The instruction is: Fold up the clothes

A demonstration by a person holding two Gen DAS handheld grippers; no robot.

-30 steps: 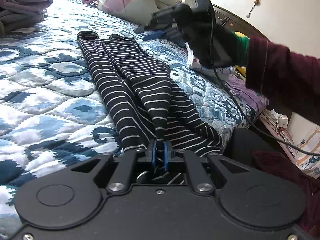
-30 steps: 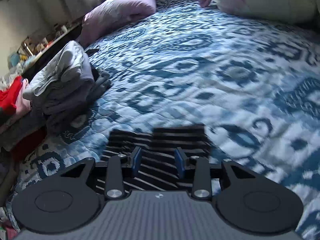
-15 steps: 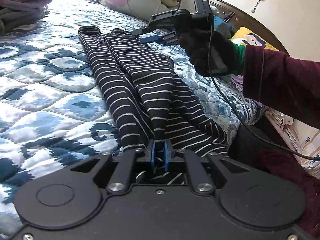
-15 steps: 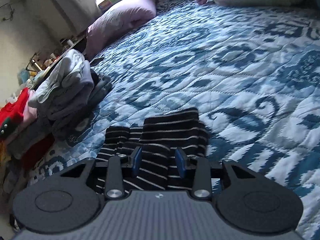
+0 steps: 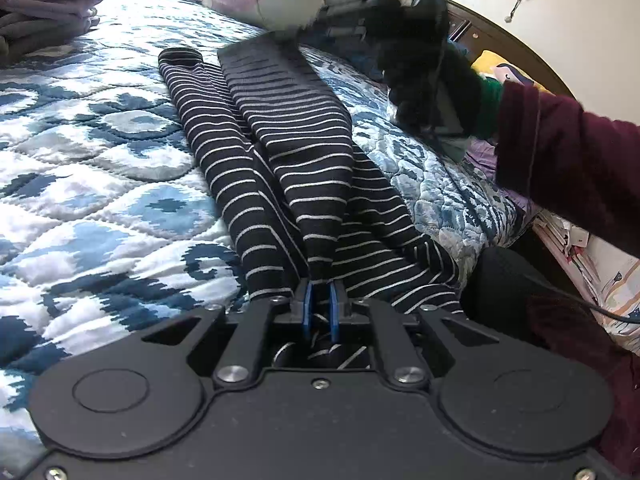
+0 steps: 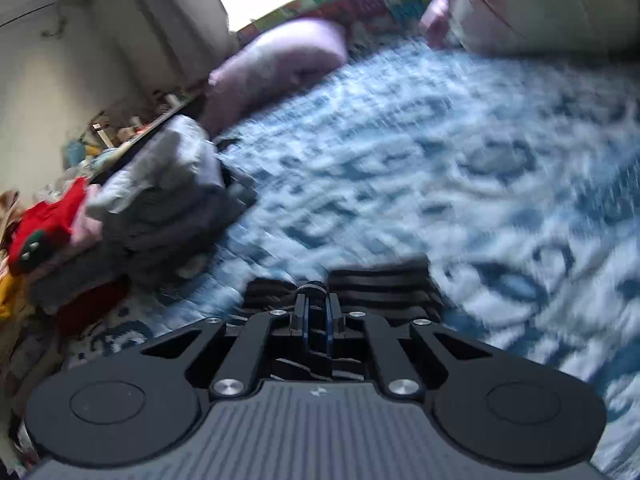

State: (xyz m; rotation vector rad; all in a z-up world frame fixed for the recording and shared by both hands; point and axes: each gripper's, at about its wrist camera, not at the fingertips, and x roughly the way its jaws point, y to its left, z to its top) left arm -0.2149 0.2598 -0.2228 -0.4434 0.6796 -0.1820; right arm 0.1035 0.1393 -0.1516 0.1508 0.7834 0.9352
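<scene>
The black garment with thin white stripes (image 5: 288, 168) lay lengthwise on the blue-and-white patterned quilt (image 5: 100, 184), near the bed's right-hand edge in the left wrist view, where the quilt dropped away towards a dark curved wooden bed frame (image 5: 520, 52). To the garment's left the quilt stretched broad and bare as far as a heap of grey folded clothes (image 5: 44, 12) at the far corner. In the right wrist view the same heap (image 6: 168, 204) sat at the bed's left edge, a lilac pillow (image 6: 280, 68) beyond it.

The left gripper (image 5: 319, 312) was clamped on the near end of the striped cloth, its blue pads pinching a fold. The right gripper (image 6: 316, 316), held in a black-gloved hand (image 5: 424, 80) with a maroon sleeve (image 5: 568, 168), had its jaws drawn nearly together at the garment's far end; striped fabric appeared to sit between them, though blur made that uncertain.
</scene>
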